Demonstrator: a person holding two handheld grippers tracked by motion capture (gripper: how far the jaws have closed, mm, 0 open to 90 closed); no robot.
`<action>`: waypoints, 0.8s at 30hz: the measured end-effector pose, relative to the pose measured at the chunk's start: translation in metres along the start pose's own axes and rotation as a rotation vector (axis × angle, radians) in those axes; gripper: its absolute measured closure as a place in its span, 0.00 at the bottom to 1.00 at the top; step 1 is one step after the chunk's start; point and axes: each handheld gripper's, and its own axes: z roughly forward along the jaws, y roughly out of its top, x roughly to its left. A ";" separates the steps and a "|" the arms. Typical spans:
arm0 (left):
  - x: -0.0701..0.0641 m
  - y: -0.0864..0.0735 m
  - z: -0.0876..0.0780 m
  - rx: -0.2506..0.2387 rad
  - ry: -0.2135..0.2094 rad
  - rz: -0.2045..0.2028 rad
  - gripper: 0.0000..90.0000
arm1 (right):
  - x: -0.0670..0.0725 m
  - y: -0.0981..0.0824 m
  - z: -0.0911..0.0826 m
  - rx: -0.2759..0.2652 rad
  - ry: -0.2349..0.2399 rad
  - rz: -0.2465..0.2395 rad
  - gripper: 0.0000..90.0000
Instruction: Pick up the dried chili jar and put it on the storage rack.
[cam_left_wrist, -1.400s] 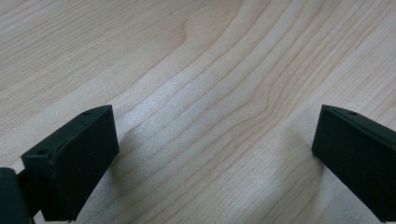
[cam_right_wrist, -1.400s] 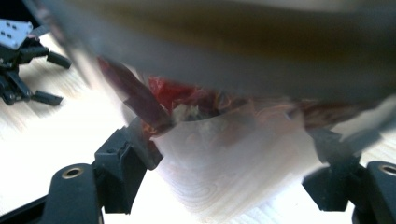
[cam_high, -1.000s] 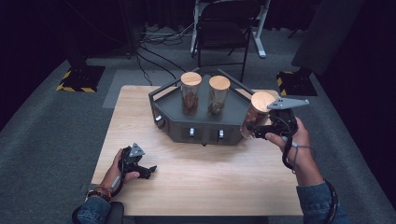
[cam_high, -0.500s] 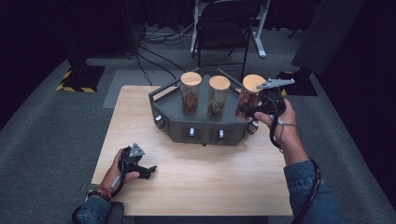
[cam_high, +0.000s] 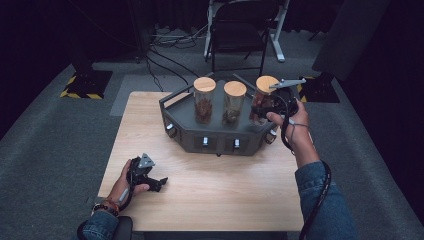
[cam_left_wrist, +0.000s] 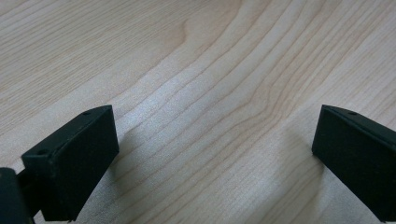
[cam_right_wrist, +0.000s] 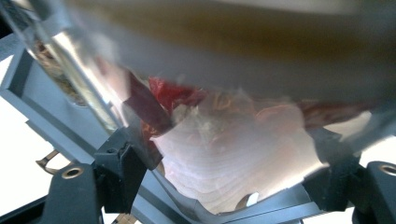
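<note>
right claw (cam_high: 270, 104) carried jar (cam_high: 263, 100) over dark tray (cam_high: 175, 107), beside two jars

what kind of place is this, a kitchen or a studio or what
Probably a recording studio or lab, not a kitchen: dark curtains close it in, cables trail over grey carpet, and hazard-striped stand bases flank one wooden table.

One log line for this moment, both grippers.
right gripper: shut on jar, over tray | left gripper: open, on table | two jars in tray
</note>
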 end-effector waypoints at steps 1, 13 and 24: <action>0.000 0.000 0.000 0.000 0.000 0.000 0.00 | 0.000 0.000 0.002 0.001 -0.002 0.004 0.29; 0.000 0.000 0.000 0.000 0.000 0.000 0.00 | -0.004 -0.005 0.022 0.024 -0.008 0.022 0.29; 0.000 0.000 0.000 0.000 -0.001 0.001 0.00 | -0.010 -0.014 0.034 0.048 -0.012 0.040 0.29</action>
